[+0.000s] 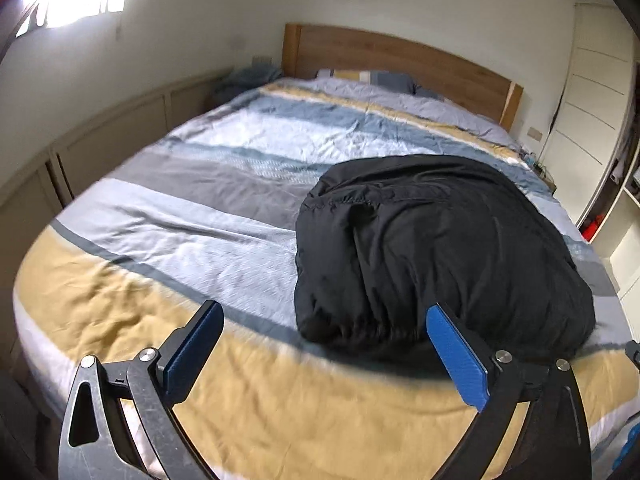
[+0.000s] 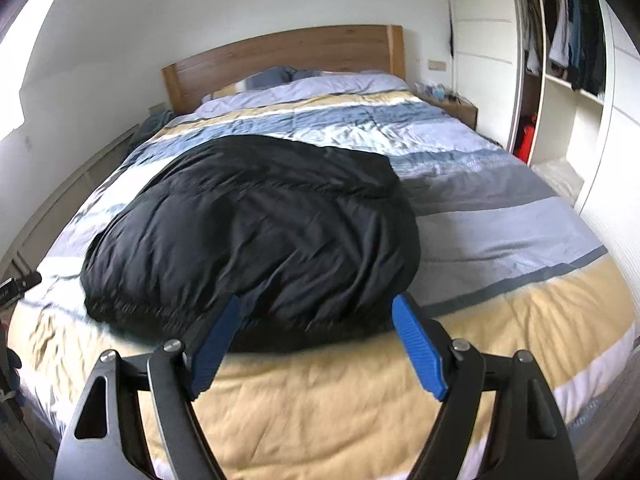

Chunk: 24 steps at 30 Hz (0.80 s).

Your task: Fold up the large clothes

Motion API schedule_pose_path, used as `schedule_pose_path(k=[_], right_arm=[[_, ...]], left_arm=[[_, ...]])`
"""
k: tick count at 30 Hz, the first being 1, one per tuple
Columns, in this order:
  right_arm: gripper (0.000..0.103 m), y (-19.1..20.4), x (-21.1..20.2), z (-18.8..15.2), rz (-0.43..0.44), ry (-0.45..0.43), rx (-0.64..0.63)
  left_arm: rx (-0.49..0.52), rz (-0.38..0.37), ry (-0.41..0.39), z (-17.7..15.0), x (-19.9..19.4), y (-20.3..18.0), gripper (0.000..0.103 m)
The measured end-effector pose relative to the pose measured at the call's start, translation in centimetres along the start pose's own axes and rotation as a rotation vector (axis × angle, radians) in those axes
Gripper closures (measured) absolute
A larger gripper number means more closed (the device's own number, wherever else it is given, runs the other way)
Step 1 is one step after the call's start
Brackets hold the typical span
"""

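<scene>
A large black padded garment [image 1: 436, 256] lies in a folded heap on the striped bedcover [image 1: 192, 240], near the foot of the bed. It also shows in the right wrist view [image 2: 256, 232]. My left gripper [image 1: 324, 320] is open and empty, held above the bedcover at the garment's near left edge. My right gripper [image 2: 318, 316] is open and empty, hovering at the garment's near edge, with its hem between the blue pads [image 2: 420, 352]. Neither gripper touches the garment.
A wooden headboard [image 1: 400, 60] and pillows [image 2: 304, 80] stand at the far end. An open wardrobe [image 2: 560, 60] with hanging clothes is on the right, with a nightstand [image 2: 452, 104] beside the bed. Low wall panelling [image 1: 100, 148] runs along the left.
</scene>
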State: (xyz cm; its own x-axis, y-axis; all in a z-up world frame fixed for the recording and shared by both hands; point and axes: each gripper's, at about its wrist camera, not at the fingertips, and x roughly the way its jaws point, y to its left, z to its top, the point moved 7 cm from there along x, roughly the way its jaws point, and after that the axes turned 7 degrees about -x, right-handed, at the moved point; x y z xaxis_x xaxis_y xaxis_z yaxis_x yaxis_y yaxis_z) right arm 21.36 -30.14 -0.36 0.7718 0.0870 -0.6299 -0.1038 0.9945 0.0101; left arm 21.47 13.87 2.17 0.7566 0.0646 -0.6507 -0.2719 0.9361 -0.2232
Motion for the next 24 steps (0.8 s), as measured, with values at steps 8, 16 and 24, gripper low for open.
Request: schedule_pose_path(k=[8,16,24], right_arm=[[0.025,3.5,-4.5,-3.8,-0.001,-0.044,-0.018],[0.025,4.3,-7.9,-5.1,-0.014,-0.078,-0.050],[0.025,3.8,-10.6,-5.0,-0.034,-0.128,-0.055]], left_arm=[[0.091,-0.005,-0.081,-3.7,-6.9,-0.4,0.001],[0.128,-0.010,-0.144,-5.7,-11.2,-1.0,0.001],[0.178,0.023,-0.193,-6.8,-13.2,-2.1,0.001]])
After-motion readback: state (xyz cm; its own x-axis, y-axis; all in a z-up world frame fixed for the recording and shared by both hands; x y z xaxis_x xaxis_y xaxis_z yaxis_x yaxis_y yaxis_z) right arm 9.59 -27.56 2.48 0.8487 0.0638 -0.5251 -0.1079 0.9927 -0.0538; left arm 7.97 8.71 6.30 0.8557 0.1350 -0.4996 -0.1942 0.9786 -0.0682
